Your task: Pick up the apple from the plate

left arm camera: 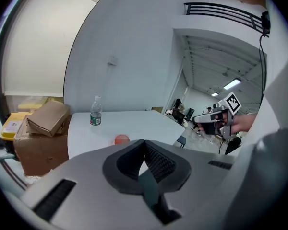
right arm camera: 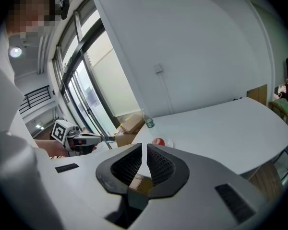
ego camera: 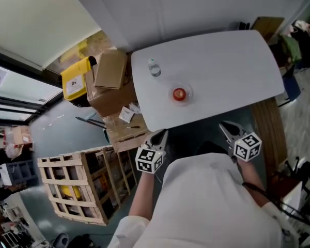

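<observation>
A red apple (ego camera: 179, 93) lies on a small clear plate (ego camera: 188, 92) near the middle of the white table (ego camera: 232, 61). The apple also shows in the left gripper view (left arm camera: 121, 139) and the right gripper view (right arm camera: 158, 142). Both grippers hang short of the table's near edge, well apart from the apple. My left gripper (ego camera: 161, 134) is shut, its pads meeting at the tips (left arm camera: 144, 143), with nothing in it. My right gripper (ego camera: 223, 125) has its jaws drawn together to a thin slit (right arm camera: 144, 147) and holds nothing.
A plastic water bottle (ego camera: 154, 67) stands on the table's far left part. Left of the table are cardboard boxes (ego camera: 111, 76) and a yellow case (ego camera: 76, 79). A wooden crate (ego camera: 82, 185) sits near left. A wooden panel (ego camera: 271, 133) leans right of the table.
</observation>
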`<state>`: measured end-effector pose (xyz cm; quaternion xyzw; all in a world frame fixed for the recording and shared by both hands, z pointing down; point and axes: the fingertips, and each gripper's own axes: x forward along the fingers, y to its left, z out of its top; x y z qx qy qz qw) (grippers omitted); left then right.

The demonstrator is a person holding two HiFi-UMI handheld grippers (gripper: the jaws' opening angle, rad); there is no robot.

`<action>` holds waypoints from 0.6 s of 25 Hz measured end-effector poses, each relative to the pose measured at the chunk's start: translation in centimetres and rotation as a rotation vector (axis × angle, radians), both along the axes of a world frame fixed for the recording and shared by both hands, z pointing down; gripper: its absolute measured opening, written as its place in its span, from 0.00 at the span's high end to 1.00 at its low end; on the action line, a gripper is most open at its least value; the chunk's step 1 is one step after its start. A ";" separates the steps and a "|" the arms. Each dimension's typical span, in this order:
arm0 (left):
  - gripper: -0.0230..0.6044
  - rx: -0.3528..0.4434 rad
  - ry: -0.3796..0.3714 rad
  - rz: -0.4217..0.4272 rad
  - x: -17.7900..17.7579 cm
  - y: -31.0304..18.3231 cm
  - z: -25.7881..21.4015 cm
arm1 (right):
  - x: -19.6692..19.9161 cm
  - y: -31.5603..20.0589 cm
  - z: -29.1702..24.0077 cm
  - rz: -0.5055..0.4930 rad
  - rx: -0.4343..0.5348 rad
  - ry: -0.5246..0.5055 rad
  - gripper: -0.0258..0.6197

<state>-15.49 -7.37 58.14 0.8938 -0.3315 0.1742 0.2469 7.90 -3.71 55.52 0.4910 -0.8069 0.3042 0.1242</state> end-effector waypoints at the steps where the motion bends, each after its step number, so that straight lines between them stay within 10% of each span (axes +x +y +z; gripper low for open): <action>1: 0.96 -0.002 0.000 0.007 0.2 -0.4 0.1 | 0.0 -0.1 0.1 0.003 -0.006 0.003 0.88; 15: 0.96 -0.024 0.000 0.003 5.2 -5.2 1.2 | 2.7 -4.9 1.6 -0.053 -0.055 -0.009 0.88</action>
